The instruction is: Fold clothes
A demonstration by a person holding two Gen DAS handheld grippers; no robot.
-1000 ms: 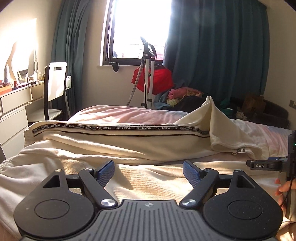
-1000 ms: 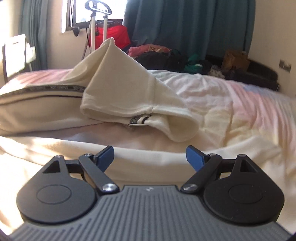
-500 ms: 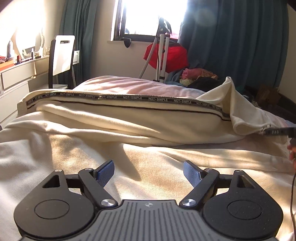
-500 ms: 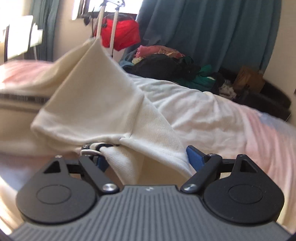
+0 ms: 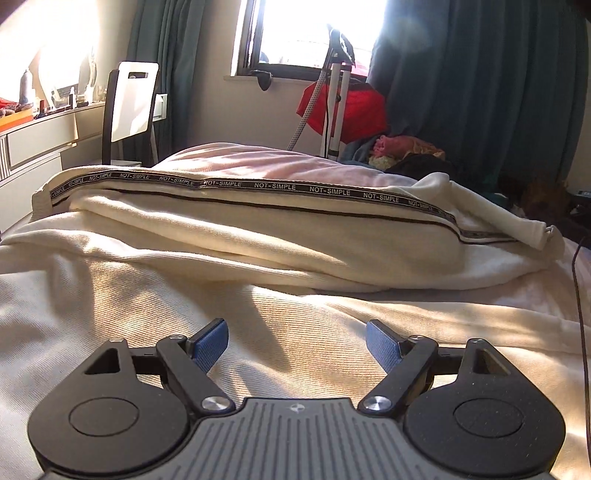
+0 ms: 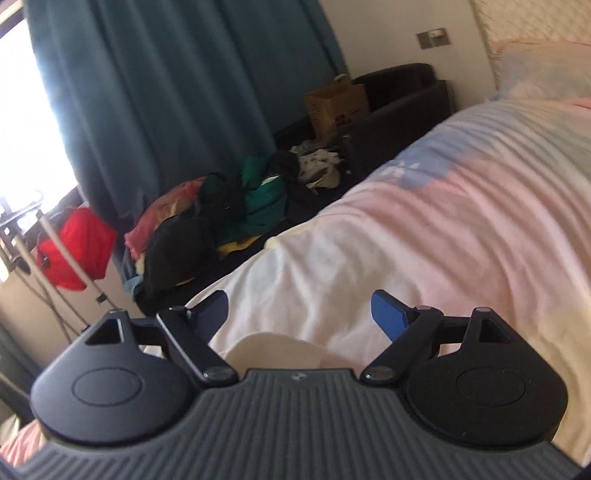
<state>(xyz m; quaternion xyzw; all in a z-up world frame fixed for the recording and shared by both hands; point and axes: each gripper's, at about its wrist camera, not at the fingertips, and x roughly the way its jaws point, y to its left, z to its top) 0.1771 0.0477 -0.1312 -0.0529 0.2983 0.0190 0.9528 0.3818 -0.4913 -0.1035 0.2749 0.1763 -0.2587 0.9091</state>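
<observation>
Our left gripper [image 5: 295, 341] has its fingers spread, nothing between them, hovering low over the near layer of the cream garment [image 5: 229, 236]. Our right gripper [image 6: 299, 314] also has its fingers spread and empty; it points across the bed [image 6: 461, 229] away from the work, with only a small cream patch showing just behind its fingers.

Progress, as we judge it: one long fold is in. The lettered tape trim [image 5: 280, 188] runs along the top of a doubled-over ridge, and a cuff end [image 5: 532, 232] lies loose at the right. Still to do: flatten that end, then fold the length across. Roughly early to middle.

Surface: soft pastel bedding, sunlit, wrinkled. Room: dark teal curtains [image 5: 480, 92], bright window [image 5: 314, 33], white chair [image 5: 135, 99], red bag [image 5: 351, 110] on a stand, heap of clothes [image 6: 221, 218] on the floor, cardboard box [image 6: 338, 105].
</observation>
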